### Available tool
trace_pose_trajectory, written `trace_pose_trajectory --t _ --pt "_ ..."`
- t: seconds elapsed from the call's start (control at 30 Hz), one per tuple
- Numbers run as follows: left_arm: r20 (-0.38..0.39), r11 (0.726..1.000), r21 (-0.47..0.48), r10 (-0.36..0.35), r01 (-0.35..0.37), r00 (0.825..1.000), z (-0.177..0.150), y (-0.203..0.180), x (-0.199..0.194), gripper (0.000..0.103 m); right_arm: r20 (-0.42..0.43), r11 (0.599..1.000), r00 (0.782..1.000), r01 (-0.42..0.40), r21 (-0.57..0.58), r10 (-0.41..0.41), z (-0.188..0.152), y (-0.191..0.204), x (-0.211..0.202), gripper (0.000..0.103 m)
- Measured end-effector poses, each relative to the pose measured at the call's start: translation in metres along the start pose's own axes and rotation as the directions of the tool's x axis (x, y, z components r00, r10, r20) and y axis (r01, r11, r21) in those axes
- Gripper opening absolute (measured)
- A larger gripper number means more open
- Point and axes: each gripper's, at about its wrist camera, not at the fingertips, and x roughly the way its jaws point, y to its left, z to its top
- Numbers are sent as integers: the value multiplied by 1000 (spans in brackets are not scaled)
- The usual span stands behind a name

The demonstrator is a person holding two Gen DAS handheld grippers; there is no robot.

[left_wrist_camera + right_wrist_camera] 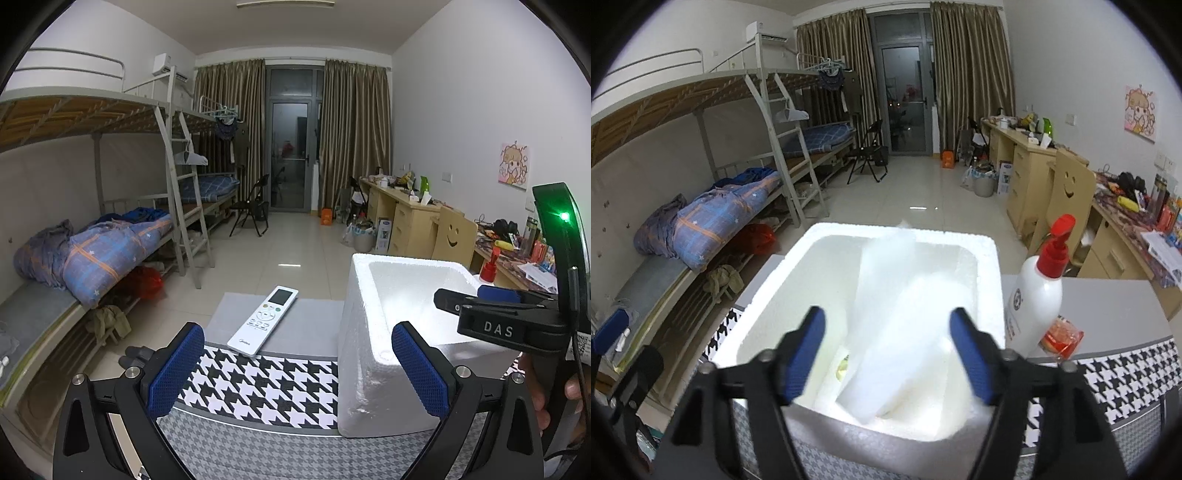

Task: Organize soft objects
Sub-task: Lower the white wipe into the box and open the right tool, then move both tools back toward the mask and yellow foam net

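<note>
Now, my right claw (888,350): spread wide above the foam box, blue pads apart, nothing pinched between them; the white padding lies below the gap, clear of both pads.
My left claw (297,369): spread too, blue pads wide apart and holding nothing, hovering over the houndstooth cloth at 6 o'clock in its own view.
Foam box (768,295): white, open-topped, standing on the surface; in the right wrist view it fills the middle, in the left wrist view it stands at 3 o'clock of centre, just beside my left claw's right finger.
Soft padding (897,325): a translucent white wad or sheet, lying tilted inside the foam box, its top edge poking slightly above the far rim at 12 o'clock.
Small item in the box (843,369): something yellowish at the bottom by the padding's 8 o'clock edge; too small for me to tell what.
Remote control (263,319): white, lying flat on the surface at 12 o'clock from my left claw, its near end resting on the edge of the houndstooth cloth (266,391).
Pump bottle (1038,302): white with a red pump, upright on the surface at 3 o'clock of the box, just beside its wall.
Red packet (1062,338): lying at the bottle's foot, touching it.
Surface (1108,306): grey, part covered by the cloth.
</note>
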Motion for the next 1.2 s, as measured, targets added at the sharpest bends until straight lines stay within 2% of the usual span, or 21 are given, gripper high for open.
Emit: trace_pose_trajectory --t 0.63,0.97,1.2 --pt "11 1000 9 -13 13 1000 3 -13 -11 102 101 999 994 -35 -27 37 2 -7 -47 76" --pt "46 999 40 -20 18 999 0 -26 -31 102 167 999 985 -47 -27 51 -8 -14 -81 85" --pt "64 995 75 -73 69 995 -10 -40 -53 102 189 997 979 -69 -33 74 -24 -16 -100 88"
